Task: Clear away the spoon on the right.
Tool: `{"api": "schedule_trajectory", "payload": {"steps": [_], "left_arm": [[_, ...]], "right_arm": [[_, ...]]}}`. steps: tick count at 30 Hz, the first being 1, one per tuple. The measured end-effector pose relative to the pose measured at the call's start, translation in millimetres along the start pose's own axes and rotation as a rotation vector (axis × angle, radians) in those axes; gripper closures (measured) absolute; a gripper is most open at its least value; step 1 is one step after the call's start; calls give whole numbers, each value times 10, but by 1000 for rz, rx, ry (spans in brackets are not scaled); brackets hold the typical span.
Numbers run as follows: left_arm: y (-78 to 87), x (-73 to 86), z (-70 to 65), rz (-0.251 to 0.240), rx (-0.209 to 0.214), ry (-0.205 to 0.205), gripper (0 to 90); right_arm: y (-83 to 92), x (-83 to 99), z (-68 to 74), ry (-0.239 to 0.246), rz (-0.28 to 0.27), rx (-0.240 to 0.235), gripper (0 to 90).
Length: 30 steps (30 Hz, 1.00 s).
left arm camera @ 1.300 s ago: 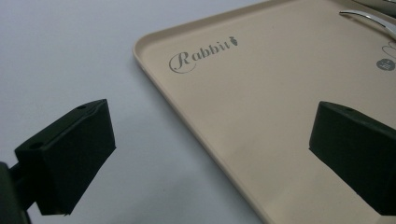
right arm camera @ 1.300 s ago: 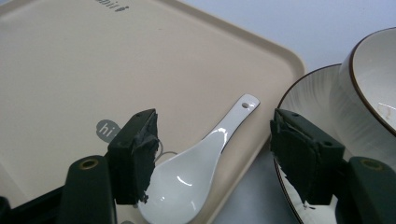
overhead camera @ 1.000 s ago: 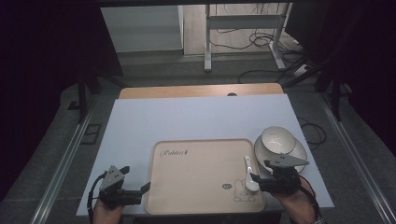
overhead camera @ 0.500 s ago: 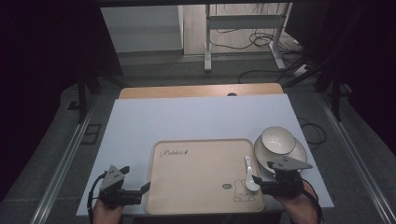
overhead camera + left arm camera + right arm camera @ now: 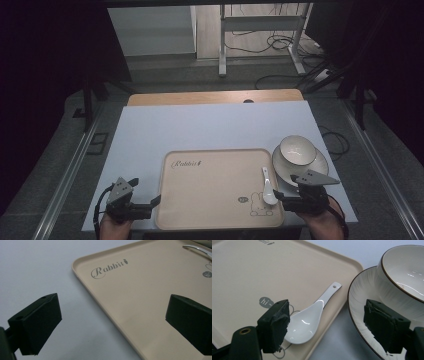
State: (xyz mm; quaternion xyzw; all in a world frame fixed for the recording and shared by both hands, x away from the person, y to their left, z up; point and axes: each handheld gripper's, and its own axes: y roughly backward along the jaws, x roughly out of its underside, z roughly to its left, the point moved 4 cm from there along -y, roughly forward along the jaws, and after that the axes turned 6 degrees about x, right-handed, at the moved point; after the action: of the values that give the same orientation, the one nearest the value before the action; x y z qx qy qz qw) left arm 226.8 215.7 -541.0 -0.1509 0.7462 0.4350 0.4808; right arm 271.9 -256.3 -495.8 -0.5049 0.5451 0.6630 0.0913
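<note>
A: Jaws, right gripper: apart and just been opening, pads clear of the white spoon, which lies between them on the tray at its right edge.

B: Left gripper?

A: Wide open, empty, straddling the tray's left rim, probably to steady it. Bowl sits in its plate, beside the tray.

The white table top is bare on its far half. A wooden board lies along its far edge. Beyond stand a metal frame and loose cables on the grey floor.
</note>
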Motion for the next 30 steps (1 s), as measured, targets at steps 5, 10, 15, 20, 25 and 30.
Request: {"api": "schedule_trajectory", "payload": {"steps": [5, 10, 15, 20, 25, 30], "left_arm": [[-1, 1, 1, 1, -1, 0, 0], [-1, 2, 2, 1, -1, 1, 0], [-2, 2, 1, 2, -1, 1, 0], [0, 1, 2, -1, -2, 2, 0], [0, 1, 2, -1, -3, 2, 0], [1, 0, 3, -4, -4, 2, 0]], "right_arm": [[23, 26, -9, -1, 0, 3, 201], [46, 58, -25, -5, -1, 13, 180], [87, 76, -37, -15, -5, 24, 149], [137, 74, -32, -10, -23, 40, 108], [177, 86, -38, -7, -32, 48, 81], [192, 119, -61, -11, -32, 52, 69]]}}
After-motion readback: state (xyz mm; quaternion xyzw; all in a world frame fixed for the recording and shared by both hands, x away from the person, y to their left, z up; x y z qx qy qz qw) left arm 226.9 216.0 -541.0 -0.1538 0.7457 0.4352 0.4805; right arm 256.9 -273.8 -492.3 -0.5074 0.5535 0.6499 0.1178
